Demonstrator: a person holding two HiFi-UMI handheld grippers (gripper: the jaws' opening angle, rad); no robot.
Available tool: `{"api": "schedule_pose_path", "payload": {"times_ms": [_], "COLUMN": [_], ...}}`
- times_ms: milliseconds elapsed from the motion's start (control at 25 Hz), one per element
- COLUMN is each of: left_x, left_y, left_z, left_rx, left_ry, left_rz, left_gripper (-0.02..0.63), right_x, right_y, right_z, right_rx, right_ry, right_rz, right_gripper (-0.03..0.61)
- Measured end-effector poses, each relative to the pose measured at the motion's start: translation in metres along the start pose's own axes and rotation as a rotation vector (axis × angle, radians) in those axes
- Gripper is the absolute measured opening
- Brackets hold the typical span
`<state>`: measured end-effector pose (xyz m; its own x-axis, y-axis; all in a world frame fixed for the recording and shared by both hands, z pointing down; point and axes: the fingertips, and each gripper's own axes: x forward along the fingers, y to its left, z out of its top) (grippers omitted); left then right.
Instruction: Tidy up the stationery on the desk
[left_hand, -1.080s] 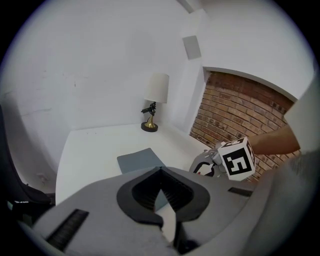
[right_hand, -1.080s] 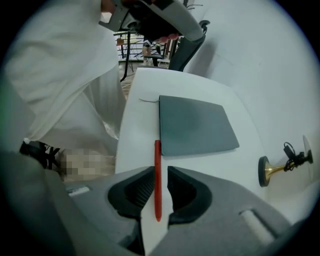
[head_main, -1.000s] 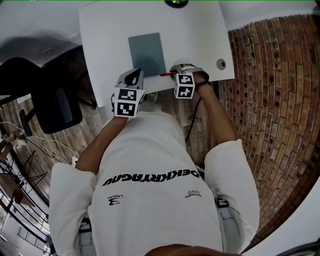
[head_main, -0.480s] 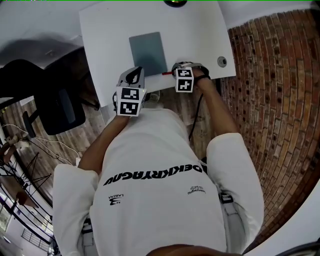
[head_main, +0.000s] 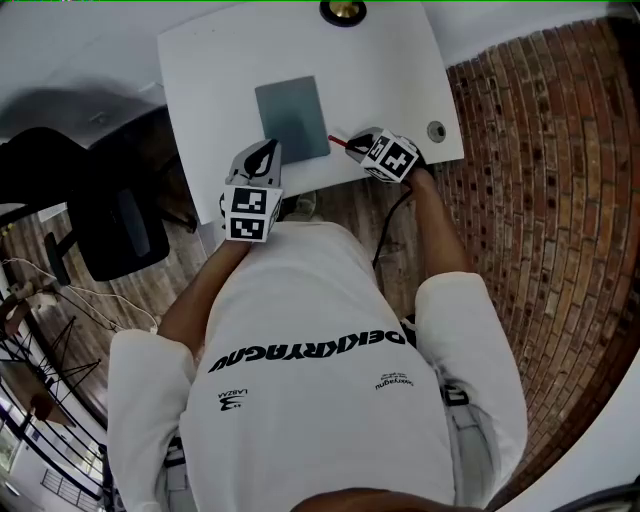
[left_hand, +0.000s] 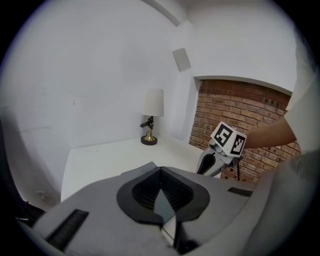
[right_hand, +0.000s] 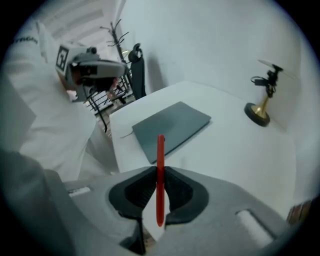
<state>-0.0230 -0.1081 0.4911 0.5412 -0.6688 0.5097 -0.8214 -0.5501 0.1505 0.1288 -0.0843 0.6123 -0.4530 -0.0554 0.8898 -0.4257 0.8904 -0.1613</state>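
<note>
A thin red pen (right_hand: 160, 165) stands clamped between the jaws of my right gripper (right_hand: 160, 175), its tip pointing toward a grey notebook (right_hand: 170, 127). In the head view the right gripper (head_main: 352, 143) holds the red pen (head_main: 338, 139) over the white desk (head_main: 220, 70), just right of the notebook (head_main: 293, 120). My left gripper (head_main: 262, 160) hovers at the desk's near edge, left of the notebook's near corner. In the left gripper view its jaws (left_hand: 160, 172) are shut with nothing between them.
A small lamp with a brass base (head_main: 343, 10) stands at the desk's far edge; the lamp (left_hand: 151, 117) also shows in the left gripper view. A round cable grommet (head_main: 435, 130) sits at the desk's right end. A black chair (head_main: 110, 210) is left of the desk, a brick wall (head_main: 540, 200) to the right.
My right gripper has swung right and turned, so the red pen now slants toward the notebook's near right corner. The left gripper has shifted slightly.
</note>
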Motion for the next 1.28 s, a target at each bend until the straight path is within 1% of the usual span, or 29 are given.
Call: {"api": "schedule_pose_path", "payload": {"times_ms": [120,280,400,480,560,760,840,1080,1280], "left_x": [-0.006,-0.015,-0.019,-0.02,-0.022,-0.026,-0.027,-0.028,-0.031], "left_y": [0.0,0.003,0.001,0.003,0.006,0.012,0.015,0.017,0.02], "left_z": [0.001,0.003,0.005,0.004,0.003,0.0,-0.003,-0.005,-0.008], "left_rx": [0.033,0.089,0.126,0.133,0.137,0.131,0.121,0.111,0.1], "left_ry": [-0.018,-0.056,-0.072,-0.073,-0.074,-0.071,-0.065,-0.058,-0.057], "left_rz": [0.0,0.007,0.018,0.028,0.04,0.068,0.077,0.086,0.098], "left_gripper": [-0.002,-0.002,-0.002,-0.002,-0.002,-0.002,-0.002,-0.002,-0.002], "right_x": [-0.003,0.004,0.013,0.02,0.028,0.042,0.046,0.059,0.065], "right_y": [-0.014,-0.042,-0.058,-0.067,-0.076,-0.09,-0.093,-0.099,-0.102], "right_z": [0.011,0.026,0.036,0.04,0.041,0.042,0.044,0.047,0.046], "right_rx": [0.156,0.399,0.57,0.66,0.725,0.864,0.897,0.923,0.917], "right_ry": [-0.056,-0.109,-0.161,-0.182,-0.181,-0.192,-0.193,-0.152,-0.123], "right_rz": [-0.013,-0.08,-0.089,-0.09,-0.094,-0.074,-0.074,-0.086,-0.12], "right_gripper": [0.046,0.046,0.046,0.046,0.046,0.046,0.046,0.048,0.048]}}
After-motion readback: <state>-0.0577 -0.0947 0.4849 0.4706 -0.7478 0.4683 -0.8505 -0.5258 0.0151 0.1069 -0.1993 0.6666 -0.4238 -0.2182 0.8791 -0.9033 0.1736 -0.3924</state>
